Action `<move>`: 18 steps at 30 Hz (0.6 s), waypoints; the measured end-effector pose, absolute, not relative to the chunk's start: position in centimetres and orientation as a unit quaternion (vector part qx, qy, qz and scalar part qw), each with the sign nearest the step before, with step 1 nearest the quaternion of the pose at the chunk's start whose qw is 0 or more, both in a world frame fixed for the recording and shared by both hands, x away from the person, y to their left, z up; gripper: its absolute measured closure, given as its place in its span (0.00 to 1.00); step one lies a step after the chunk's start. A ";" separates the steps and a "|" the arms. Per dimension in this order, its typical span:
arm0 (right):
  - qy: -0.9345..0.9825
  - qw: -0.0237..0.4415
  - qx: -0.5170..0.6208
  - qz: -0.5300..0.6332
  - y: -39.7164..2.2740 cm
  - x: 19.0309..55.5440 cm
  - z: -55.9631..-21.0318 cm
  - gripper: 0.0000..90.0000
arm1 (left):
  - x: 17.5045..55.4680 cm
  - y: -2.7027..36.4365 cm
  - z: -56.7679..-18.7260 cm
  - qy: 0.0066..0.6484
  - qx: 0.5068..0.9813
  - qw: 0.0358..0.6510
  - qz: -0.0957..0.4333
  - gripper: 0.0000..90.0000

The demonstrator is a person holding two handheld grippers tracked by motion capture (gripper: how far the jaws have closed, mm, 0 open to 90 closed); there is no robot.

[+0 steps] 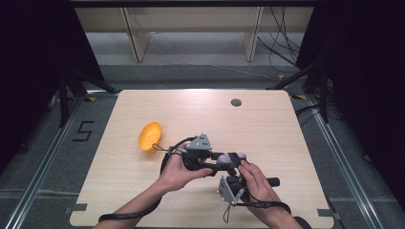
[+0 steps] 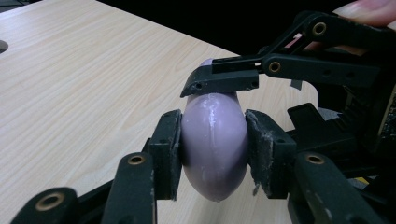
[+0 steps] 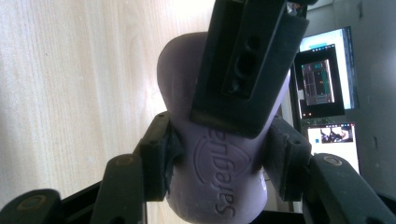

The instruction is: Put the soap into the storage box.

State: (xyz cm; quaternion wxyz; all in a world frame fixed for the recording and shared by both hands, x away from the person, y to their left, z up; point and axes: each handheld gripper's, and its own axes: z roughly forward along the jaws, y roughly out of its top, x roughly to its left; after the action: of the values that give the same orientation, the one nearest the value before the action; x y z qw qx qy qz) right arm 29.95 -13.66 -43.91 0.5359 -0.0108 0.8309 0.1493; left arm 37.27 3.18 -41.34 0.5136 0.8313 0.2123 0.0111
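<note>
From above, the left gripper (image 1: 216,161) and right gripper (image 1: 232,168) meet over the pale wooden table (image 1: 267,133), right of an orange plastic bowl (image 1: 150,136). Left gripper view: jaws clamp a smooth lilac soap bar (image 2: 215,144). Right gripper view: its jaws pinch that soap's embossed waist.

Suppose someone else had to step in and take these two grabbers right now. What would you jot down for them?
Left gripper: shut on the purple soap bar, jaws pressing its two sides.
Right gripper: also shut on the same bar, the side stamped "Safeguard".
Position: the bar is held between both grippers above the wooden table, near its front middle. An orange bowl lies tipped on the table to the left, untouched.
Done: the bar is picked up and gripped by both.
Left: probably one gripper lets go to finish a handover; the bowl may be where the bar goes, but that is a guess.
</note>
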 end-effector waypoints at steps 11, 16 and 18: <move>0.828 0.539 -0.007 0.157 -13.5 29.9 -43.8 0.56 | 36.4 3.0 -40.6 0.209 0.834 0.508 0.051 0.66; 0.825 0.541 -0.003 0.162 -13.6 29.9 -43.7 0.56 | 36.2 2.9 -40.4 0.207 0.833 0.510 0.060 0.66; 0.827 0.539 0.000 0.162 -13.6 30.0 -43.7 0.54 | 36.1 2.8 -40.3 0.208 0.834 0.507 0.063 0.66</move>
State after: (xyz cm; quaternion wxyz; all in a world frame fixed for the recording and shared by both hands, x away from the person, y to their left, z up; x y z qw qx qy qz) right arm 29.97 -13.56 -43.68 0.5390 -0.0001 0.8266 0.1616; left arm 36.12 2.82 -40.35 0.5070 0.8340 0.2084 0.0625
